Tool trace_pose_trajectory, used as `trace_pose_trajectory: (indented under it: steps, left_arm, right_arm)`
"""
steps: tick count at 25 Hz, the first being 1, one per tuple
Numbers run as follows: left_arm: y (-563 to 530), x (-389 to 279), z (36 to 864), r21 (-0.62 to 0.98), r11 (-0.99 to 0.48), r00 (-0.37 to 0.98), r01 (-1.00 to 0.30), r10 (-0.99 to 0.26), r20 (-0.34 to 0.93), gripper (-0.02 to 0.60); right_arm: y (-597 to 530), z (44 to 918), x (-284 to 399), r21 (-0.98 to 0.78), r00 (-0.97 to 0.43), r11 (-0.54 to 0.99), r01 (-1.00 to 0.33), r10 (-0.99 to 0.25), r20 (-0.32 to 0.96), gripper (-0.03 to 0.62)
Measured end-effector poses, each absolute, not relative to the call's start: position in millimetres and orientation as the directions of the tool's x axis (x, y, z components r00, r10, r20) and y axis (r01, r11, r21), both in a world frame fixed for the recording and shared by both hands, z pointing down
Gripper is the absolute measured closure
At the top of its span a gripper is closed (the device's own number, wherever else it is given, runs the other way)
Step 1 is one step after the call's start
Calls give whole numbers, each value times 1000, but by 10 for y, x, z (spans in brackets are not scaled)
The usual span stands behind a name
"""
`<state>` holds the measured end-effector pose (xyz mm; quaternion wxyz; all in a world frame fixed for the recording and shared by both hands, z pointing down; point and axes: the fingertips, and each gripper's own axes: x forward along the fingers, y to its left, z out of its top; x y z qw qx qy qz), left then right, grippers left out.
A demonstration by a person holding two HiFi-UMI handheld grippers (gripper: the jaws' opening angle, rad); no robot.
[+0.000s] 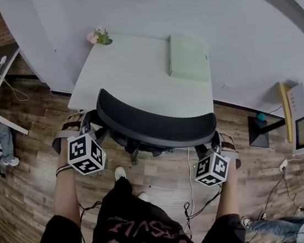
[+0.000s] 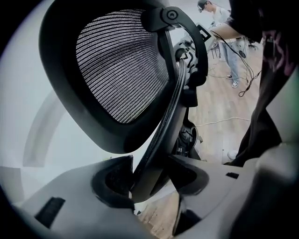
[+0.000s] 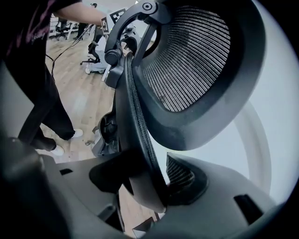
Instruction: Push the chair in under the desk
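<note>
one chair [image 1: 158, 125] stood at the near edge of the one white desk [image 1: 135, 76]. its curved black backrest overlapped that edge and its seat was out of sight below. two grippers held it, the left gripper [image 1: 89, 126] at the backrest's left end and the right gripper [image 1: 213, 146] at its right end. on the desk lay one pale green pad [image 1: 187, 58] by the far right corner and one small plant [image 1: 100, 37] at the far left corner. only the gripper views showed the grasp: each pair of jaws pinched the backrest's black rim, below its mesh. only the head view showed the desk top.
</note>
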<state>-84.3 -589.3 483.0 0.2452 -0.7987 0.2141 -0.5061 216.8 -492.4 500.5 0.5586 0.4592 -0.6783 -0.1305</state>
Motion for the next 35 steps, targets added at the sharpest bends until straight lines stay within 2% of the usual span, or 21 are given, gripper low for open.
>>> trace_pose_trajectory:
  steps: [16,21,26,31,32,35]
  left_arm:
    - [-5896,-803,4845,-606,-790,393,-91,-588,707,336]
    - [-5824,-808,4841,-658,-744,419,-116,-638,646,328]
    - [-5801,-813,4781,-701,-699,410,-140,-686,602,328]
    - [-5632,-892,4647,-689,-692,430,-215,-701,569,330]
    - [-5586,-907,4613,-684,-690,437,-237,-705,559,331]
    - [-5460,-950,4507,-660,-679,463,-321,-721,516,358]
  right_arm:
    - [-4937,5012,2209,699,45,524,-487,-784,619,330]
    - [-4860,4976,2217,733,67,481,-481,-813,578,330]
    - [-4694,4829,2283,758,81,386,-526,-864,496,330]
    - [-4428,4676,2321,694,73,278,-664,-900,430,332]
    - [-4375,4641,2320,678,76,247,-693,-909,410,347]
    - [-4231,4535,2307,642,96,161,-750,-934,345,454]
